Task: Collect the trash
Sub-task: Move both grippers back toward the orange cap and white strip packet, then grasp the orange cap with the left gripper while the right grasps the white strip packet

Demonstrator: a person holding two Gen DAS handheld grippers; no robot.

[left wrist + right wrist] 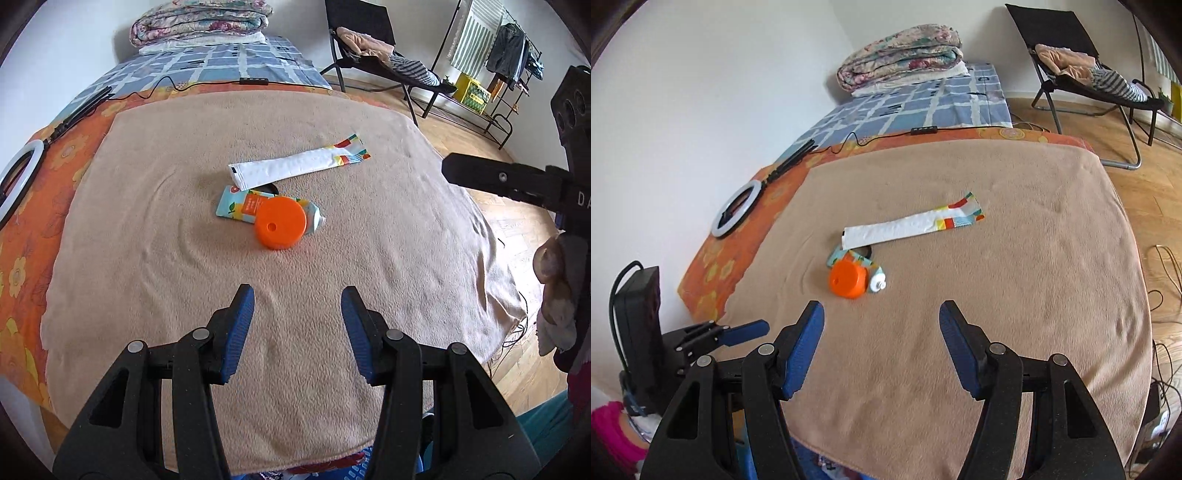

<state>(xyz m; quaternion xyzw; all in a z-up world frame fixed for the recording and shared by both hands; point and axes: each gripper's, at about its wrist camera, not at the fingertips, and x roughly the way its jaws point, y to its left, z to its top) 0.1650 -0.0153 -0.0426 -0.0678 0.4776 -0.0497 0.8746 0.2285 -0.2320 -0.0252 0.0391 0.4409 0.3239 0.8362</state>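
On the beige blanket (147, 258) (1034, 295) lie three pieces of trash close together: a long white wrapper with a coloured end (295, 168) (908, 227), a squeezed teal and orange tube (243, 205) (877, 277), and an orange round lid (281, 222) (848, 278) resting on the tube. My left gripper (297, 302) is open and empty, short of the lid. My right gripper (881, 317) is open and empty, also short of the lid. The right gripper shows at the right edge of the left wrist view (480, 175).
A ring light (737, 208) (16, 173) and its cable lie on the orange floral cover at the left. Folded quilts (901, 55) sit on the blue checked bed beyond. A black chair (1089, 66) and a clothes rack (509, 66) stand on the wooden floor at the right.
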